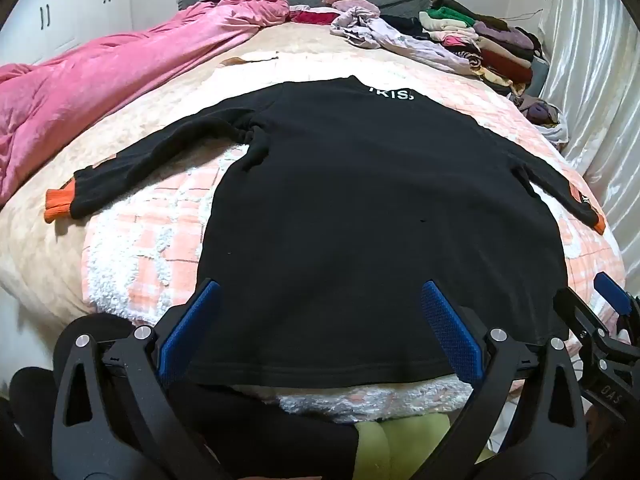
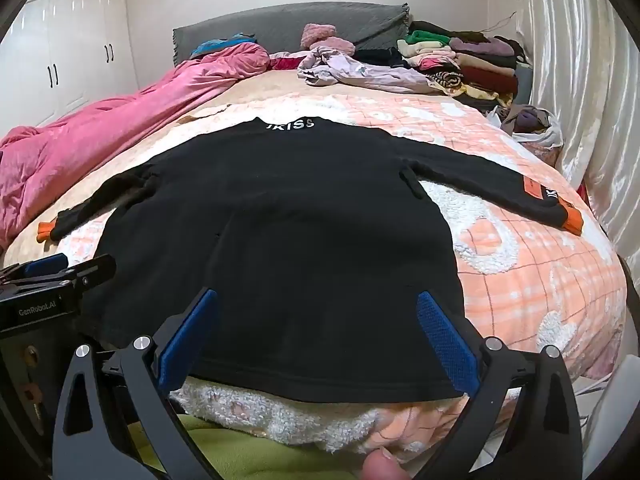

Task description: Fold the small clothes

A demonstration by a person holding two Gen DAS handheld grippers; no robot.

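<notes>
Bedroom clutter rings the work area: a pink quilt bunched along the left, a stack of folded clothes by the headboard, and a peach checked blanket spread over the bed.

On that blanket lies the black sweatshirt, flat and back-up, its long axis running straight away from the person: hem at the near edge, lettered collar far. Both sleeves stretch out sideways, the orange left cuff and right cuff well apart from the body.

The left gripper and right gripper both hover over the near hem, tilted down, fingers spread as wide as they go and holding nothing; cloth shows between them but the pads do not press on it. They sit side by side, the left nearer the left hem corner, the right nearer the right.

The next move probably turns on each hand working its own side, since each sleeve lies outward and farther up from its gripper.
</notes>
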